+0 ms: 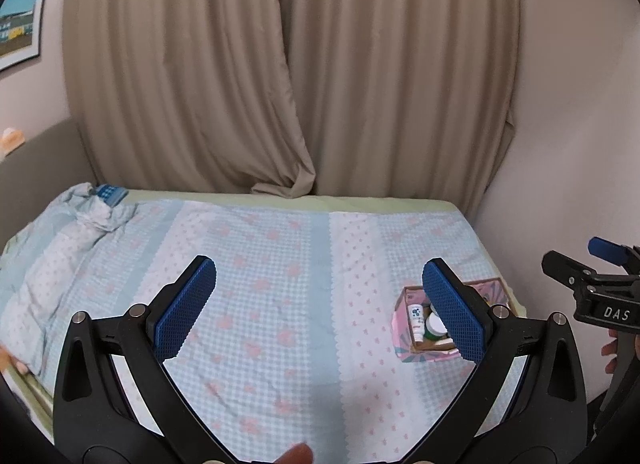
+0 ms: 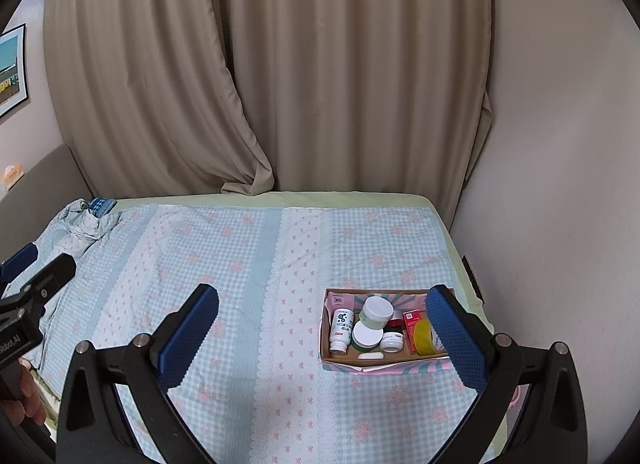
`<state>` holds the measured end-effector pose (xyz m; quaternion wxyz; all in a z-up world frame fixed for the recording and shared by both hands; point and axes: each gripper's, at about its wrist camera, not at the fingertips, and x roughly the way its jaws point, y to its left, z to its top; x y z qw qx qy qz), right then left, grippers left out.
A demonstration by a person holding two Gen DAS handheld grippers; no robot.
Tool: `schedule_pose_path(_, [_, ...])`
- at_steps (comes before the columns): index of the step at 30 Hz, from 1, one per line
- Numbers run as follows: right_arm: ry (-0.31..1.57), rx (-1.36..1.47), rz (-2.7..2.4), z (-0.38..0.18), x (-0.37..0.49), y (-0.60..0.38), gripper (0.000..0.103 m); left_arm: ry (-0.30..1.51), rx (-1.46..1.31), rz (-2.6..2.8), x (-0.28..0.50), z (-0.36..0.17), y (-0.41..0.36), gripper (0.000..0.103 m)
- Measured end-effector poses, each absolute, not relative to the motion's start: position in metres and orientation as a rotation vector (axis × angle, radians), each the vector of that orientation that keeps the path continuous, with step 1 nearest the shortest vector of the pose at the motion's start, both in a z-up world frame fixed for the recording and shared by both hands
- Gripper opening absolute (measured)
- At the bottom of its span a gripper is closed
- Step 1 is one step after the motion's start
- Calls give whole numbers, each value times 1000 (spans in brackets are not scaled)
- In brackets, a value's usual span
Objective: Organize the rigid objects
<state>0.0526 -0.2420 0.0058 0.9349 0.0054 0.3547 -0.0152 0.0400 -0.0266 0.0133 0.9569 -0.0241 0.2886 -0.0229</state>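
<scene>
A: The box (image 2: 384, 364) of rigid objects sits on the bedspread (image 2: 248, 264) at lower right of the right wrist view, close to the bed's right edge. Inside it I see a white bottle (image 2: 341, 330) lying at the left, a pale green jar with a white lid (image 2: 376, 313), a dark green jar with a white lid (image 2: 366, 335), a small white jar (image 2: 391, 342), a red carton (image 2: 412, 320) and a yellow roll of tape (image 2: 426, 338).

B: And the grippers?

A: The right gripper (image 2: 322, 334) spreads wide with nothing between its blue pads (image 2: 188, 338); its right pad overlaps the box's right end in the picture. The left gripper (image 1: 320, 310) is likewise wide and holds nothing, above the bedspread at lower centre of its view.

B: Does the left view show the box?

A: Yes, at lower right (image 1: 412, 352), partly hidden behind the right pad. The beige curtain (image 1: 280, 64) fills the upper frame, and a crumpled blanket (image 1: 60, 248) lies at the left.
</scene>
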Motion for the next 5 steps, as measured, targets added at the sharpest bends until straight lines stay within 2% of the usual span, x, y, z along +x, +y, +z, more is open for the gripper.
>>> schedule_pose_path(5, [731, 13, -34, 5, 54, -242, 103, 562, -58, -40, 41, 13, -26, 103])
